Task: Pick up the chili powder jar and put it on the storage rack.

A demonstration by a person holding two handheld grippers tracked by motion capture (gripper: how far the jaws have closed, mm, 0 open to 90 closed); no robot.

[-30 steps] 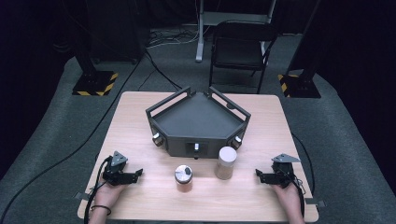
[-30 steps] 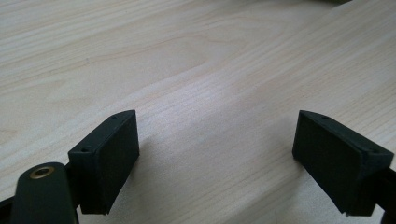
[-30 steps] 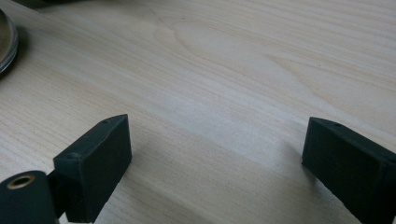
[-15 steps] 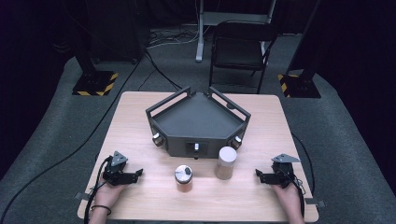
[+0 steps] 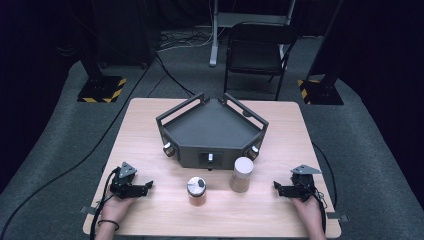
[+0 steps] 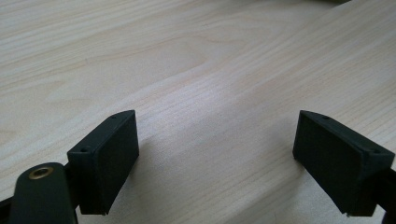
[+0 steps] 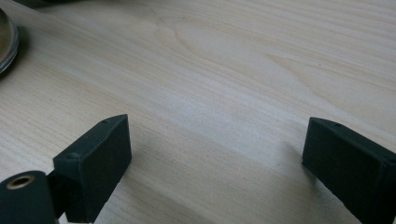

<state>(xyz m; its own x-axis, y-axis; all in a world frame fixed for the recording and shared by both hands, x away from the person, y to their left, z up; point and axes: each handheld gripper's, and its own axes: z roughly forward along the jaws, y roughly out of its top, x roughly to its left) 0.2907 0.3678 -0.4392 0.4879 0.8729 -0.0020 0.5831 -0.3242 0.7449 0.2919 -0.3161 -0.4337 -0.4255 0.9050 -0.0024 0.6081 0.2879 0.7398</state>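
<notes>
A dark grey angular tray (image 5: pixel 212 130) with raised rails sits at the middle of the wooden table (image 5: pixel 150 120). In front of it stand a short jar with a metal lid (image 5: pixel 196 190) and a taller jar with a beige lid (image 5: pixel 242 174). My left gripper (image 5: pixel 148 186) rests near the table's front left, held by a hand, jaws wide apart over bare wood (image 6: pixel 210 93). At the front right my right gripper (image 5: pixel 276 187) lies the same way, open and empty. In the right gripper view a curved metal rim (image 7: pixel 5 39) shows at the far left edge.
A black chair (image 5: pixel 260 55) stands beyond the table's far edge. Dark stands with yellow-black striped bases (image 5: pixel 100 89) flank the table on the grey carpet. Cables (image 5: pixel 75 160) trail from both grippers off the table.
</notes>
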